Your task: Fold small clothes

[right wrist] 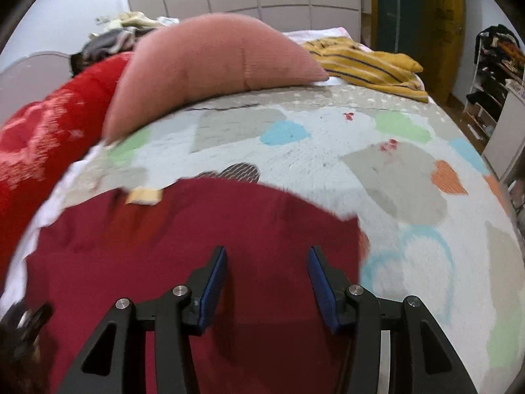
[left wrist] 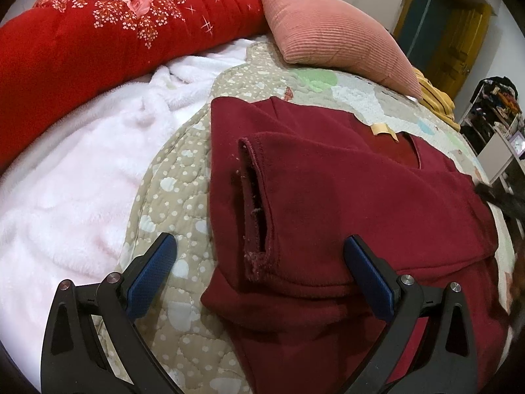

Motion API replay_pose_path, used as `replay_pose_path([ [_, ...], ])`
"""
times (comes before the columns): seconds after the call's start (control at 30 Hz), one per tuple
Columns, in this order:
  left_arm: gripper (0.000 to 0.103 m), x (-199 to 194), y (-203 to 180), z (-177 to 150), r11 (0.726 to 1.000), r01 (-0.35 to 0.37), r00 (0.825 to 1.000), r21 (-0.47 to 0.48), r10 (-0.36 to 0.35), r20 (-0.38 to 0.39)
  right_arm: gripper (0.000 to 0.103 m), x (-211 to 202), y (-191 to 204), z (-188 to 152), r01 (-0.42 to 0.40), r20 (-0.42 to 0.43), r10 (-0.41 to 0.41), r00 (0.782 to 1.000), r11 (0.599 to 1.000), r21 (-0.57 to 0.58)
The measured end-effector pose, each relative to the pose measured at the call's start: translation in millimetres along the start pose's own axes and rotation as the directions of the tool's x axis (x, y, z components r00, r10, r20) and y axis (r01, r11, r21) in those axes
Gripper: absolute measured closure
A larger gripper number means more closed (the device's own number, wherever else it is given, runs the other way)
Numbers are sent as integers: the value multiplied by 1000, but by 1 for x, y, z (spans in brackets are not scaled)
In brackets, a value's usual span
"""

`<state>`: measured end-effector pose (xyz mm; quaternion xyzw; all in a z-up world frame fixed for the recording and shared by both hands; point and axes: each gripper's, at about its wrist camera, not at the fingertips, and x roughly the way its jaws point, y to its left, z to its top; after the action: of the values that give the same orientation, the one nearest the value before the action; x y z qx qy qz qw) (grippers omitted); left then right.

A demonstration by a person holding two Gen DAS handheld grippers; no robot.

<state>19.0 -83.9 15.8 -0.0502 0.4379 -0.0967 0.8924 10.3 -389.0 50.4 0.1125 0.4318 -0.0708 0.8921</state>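
Observation:
A dark red fleece garment lies flat on the patterned quilt, with one sleeve folded across it and the cuff opening facing left. A beige label shows at its far edge. My left gripper stands wide open over the garment's near left part, with the cuff between its blue pads and nothing pinched. In the right wrist view the same garment fills the lower left, its label at the top. My right gripper hovers over it, open and empty.
A pink corduroy cushion and a red floral duvet lie at the far side, and a white fleece blanket at the left. A yellow striped garment lies far right. Shelves stand beyond the bed's right edge.

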Motion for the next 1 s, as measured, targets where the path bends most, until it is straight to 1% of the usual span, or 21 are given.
replay_pose_path([
  [0.07,1,0,-1,0,1000,-2,1000,1,2,2,48,-20,-2,-25,-4,18,5,1000,1000,-10],
  [0.13,1,-2,-2,-1,1000,-8,1000,7,8,10,47,-13,-3,-44,32,-29,-33,999,999,-38],
  [0.17,1,-4,-3,-1,1000,-15,1000,12,15,15,42,-5,-9,-50,42,-49,-44,998,999,-33],
  [0.2,1,-9,-4,-4,999,-26,999,18,26,23,41,-6,-14,-52,28,-41,-28,999,1000,3],
  [0.27,1,-22,-5,-10,999,-33,999,27,32,42,41,-15,-24,-50,7,-87,0,996,996,84],
  [0.3,1,-30,-6,-15,999,-30,998,33,28,49,41,-26,-25,-50,-3,-77,11,997,995,99],
  [0.33,1,-34,-7,-19,999,-28,998,37,26,49,41,-40,-25,-53,-8,-45,13,999,995,99],
  [0.37,1,-39,-8,-24,999,-26,999,41,24,45,40,-58,-26,-60,-2,-8,2,1000,996,93],
  [0.4,1,-45,-10,-29,999,-23,999,41,21,36,39,-69,-27,-67,9,9,-10,1000,996,92],
  [0.43,1,-50,-12,-33,999,-17,999,38,15,32,36,-80,-29,-76,17,21,-19,1000,995,96],
  [0.5,1,-64,-18,-45,999,10,1000,40,-11,17,34,-98,-37,-100,-10,31,7,1000,992,124],
  [0.6,1,-82,-26,-65,998,-2,1000,57,1,20,34,-111,-47,-132,-69,21,67,998,985,159],
  [0.7,1,-93,-31,-82,997,-25,1000,73,25,2,34,-126,-51,-157,-84,45,77,996,985,154],
  [0.8,1,-103,-30,-97,997,-49,999,67,50,-1,34,-139,-55,-175,-106,66,96,993,980,167],
  [0.87,1,-107,-30,-103,996,-57,998,63,57,-1,34,-142,-53,-183,-118,56,110,992,977,176],
  [1.0,1,-120,-32,-110,994,-79,997,79,77,17,34,-147,-40,-193,-101,42,97,994,988,117],
])
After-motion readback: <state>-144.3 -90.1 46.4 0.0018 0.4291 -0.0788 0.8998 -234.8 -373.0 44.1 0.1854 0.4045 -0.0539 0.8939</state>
